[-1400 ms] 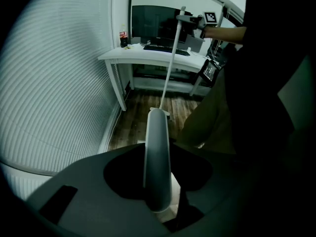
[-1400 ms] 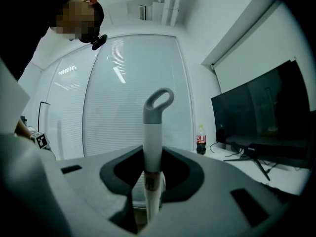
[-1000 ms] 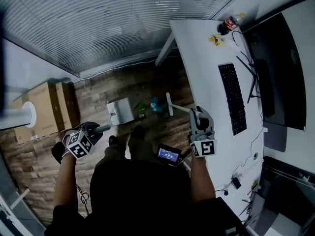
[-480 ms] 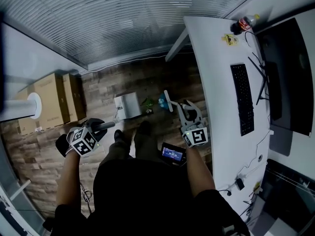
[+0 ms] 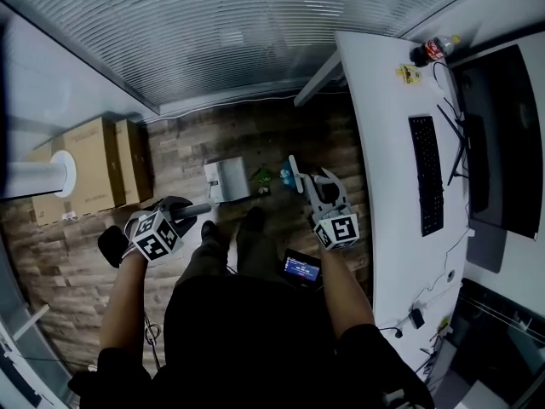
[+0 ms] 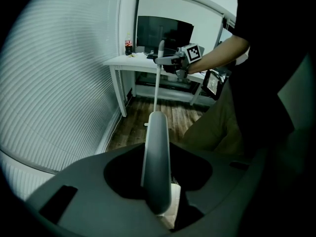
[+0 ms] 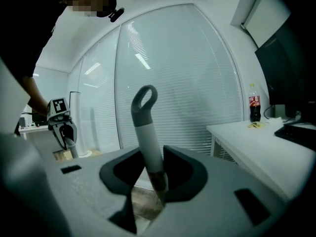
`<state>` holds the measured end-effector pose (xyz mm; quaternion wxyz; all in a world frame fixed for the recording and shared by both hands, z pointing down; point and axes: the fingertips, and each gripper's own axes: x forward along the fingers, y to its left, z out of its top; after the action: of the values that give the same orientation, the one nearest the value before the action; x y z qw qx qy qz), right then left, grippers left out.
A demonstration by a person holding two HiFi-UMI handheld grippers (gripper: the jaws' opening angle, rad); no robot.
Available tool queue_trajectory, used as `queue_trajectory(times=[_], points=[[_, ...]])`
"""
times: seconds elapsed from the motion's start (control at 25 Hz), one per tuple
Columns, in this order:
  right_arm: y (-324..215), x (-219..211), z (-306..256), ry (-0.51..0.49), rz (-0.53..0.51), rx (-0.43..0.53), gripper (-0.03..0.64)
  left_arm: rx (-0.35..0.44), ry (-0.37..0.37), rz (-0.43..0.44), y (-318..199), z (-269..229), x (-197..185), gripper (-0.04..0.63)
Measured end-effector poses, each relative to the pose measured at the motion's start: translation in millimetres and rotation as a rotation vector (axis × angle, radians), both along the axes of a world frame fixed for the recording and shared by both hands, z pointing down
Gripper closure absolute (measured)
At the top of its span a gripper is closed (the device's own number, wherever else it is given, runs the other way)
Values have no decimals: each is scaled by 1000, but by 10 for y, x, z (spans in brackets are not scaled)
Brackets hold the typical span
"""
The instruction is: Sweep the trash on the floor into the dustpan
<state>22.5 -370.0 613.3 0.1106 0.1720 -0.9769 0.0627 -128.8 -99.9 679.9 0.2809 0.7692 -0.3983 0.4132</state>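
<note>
Left hand-held gripper (image 6: 157, 191) clamps the dustpan handle (image 6: 157, 147), right hand-held gripper (image 7: 157, 179) the broom handle (image 7: 147, 132), lower end hidden.

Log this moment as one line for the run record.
left gripper: shut on dustpan handle | right gripper: shut on broom handle | trash: on floor beside dustpan, not yet swept in

Trash (image 5: 266, 177) on the floor (image 5: 255, 135) between dustpan (image 5: 226, 180) (at its left) and desk (image 5: 383, 169), boxes (image 5: 95, 162) farther left
</note>
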Motion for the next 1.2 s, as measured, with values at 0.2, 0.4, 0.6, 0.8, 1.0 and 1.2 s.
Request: queue_trajectory(times=[0.2, 0.4, 0.6, 0.8, 1.0, 1.2], points=[[59, -117, 7, -18, 20, -9, 511, 15, 12, -1, 25, -7, -53, 479], [142, -233, 3, -53, 59, -37, 509, 25, 31, 0, 57, -1, -94, 479], [329, -402, -25, -64, 50, -35, 509, 31, 45, -2, 95, -2, -157, 479], [474, -512, -36, -87, 72, -56, 508, 48, 82, -16, 118, 7, -167, 480], [560, -597, -76, -107, 82, -64, 508, 58, 94, -15, 139, 7, -177, 482], [653, -659, -85, -138, 93, -86, 506, 60, 103, -19, 143, 8, -168, 482]])
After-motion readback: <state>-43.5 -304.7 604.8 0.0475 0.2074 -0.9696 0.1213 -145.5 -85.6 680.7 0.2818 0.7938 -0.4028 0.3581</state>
